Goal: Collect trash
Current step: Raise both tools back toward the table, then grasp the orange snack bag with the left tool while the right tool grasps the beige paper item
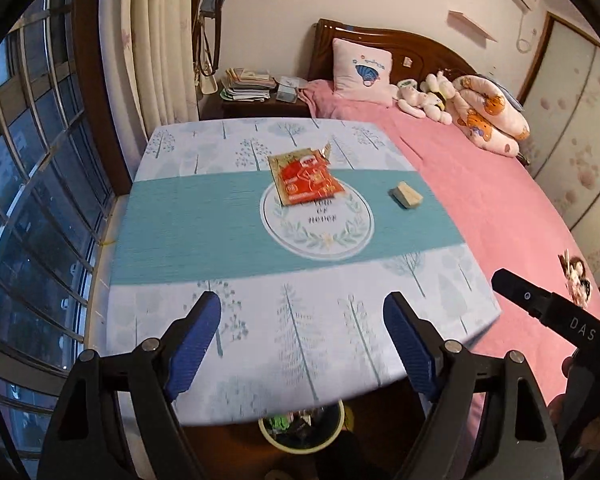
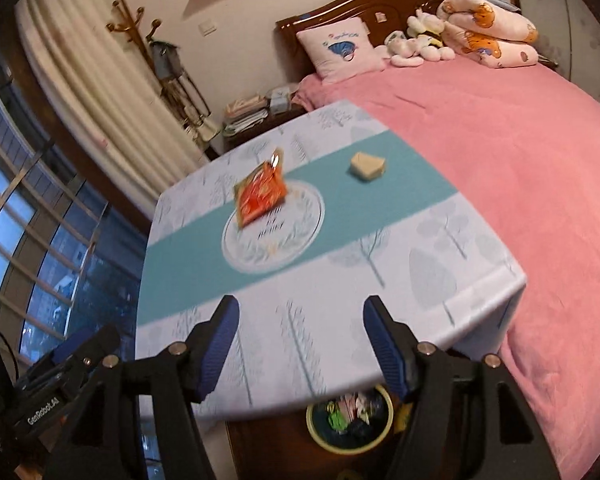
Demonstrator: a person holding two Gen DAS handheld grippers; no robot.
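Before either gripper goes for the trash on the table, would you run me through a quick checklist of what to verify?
1. Left gripper open and empty: ok.
2. Right gripper open and empty: ok.
3. Red wrapper lying free on the table, nothing on top of it: ok.
4. Beige block apart from the wrapper, on the teal band: ok.
5. Bin on the floor below the near table edge, already holding trash, reachable: ok.
6. Room left in the bin: cannot tell, table edge hides part.
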